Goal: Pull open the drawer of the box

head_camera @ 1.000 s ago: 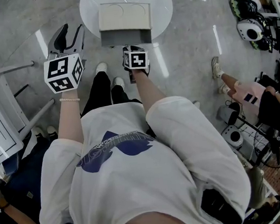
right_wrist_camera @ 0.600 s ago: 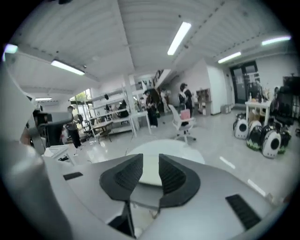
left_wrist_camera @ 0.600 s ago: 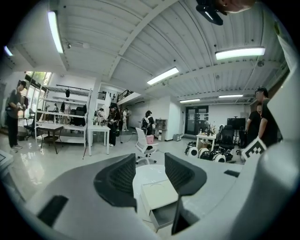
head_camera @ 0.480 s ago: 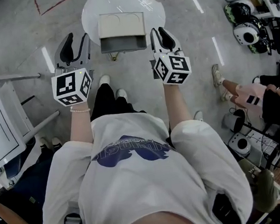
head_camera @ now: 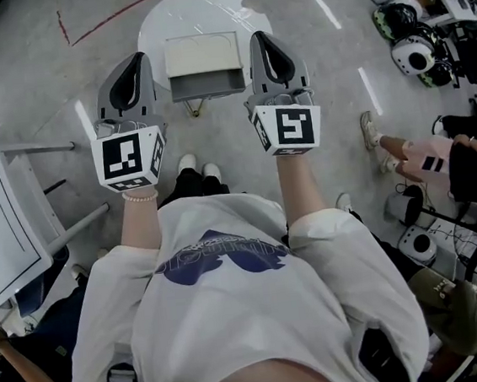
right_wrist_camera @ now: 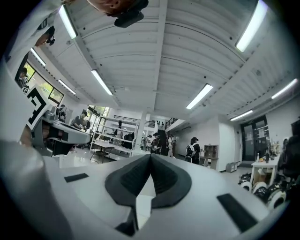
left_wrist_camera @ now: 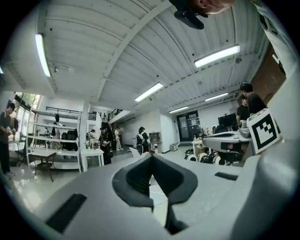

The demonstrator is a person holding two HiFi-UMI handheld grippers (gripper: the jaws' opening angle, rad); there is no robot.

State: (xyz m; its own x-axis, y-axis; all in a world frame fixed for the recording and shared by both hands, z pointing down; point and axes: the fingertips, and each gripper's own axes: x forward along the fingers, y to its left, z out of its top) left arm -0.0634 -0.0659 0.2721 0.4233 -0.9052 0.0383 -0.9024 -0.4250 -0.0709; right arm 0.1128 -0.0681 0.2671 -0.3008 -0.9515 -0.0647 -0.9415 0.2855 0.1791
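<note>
Left gripper [left_wrist_camera: 151, 158] and right gripper [right_wrist_camera: 150, 157]: closed, empty. The drawer [head_camera: 206, 85] seems to overhang the table's [head_camera: 151, 21] near edge; a knock could tip the box [head_camera: 201, 54]

The box [head_camera: 201, 54] looks like matt cream plastic, its drawer [head_camera: 207, 85] matt grey. The round table [head_camera: 153, 25] is glossy white, and the floor [head_camera: 33, 89] is polished grey stone streaked with reflections. The left gripper [head_camera: 136, 58] and right gripper [head_camera: 259, 39] are smooth matt grey plastic with dark, rubbery pads [left_wrist_camera: 140, 176]. The T-shirt [head_camera: 234, 313] is soft white cloth.
</note>
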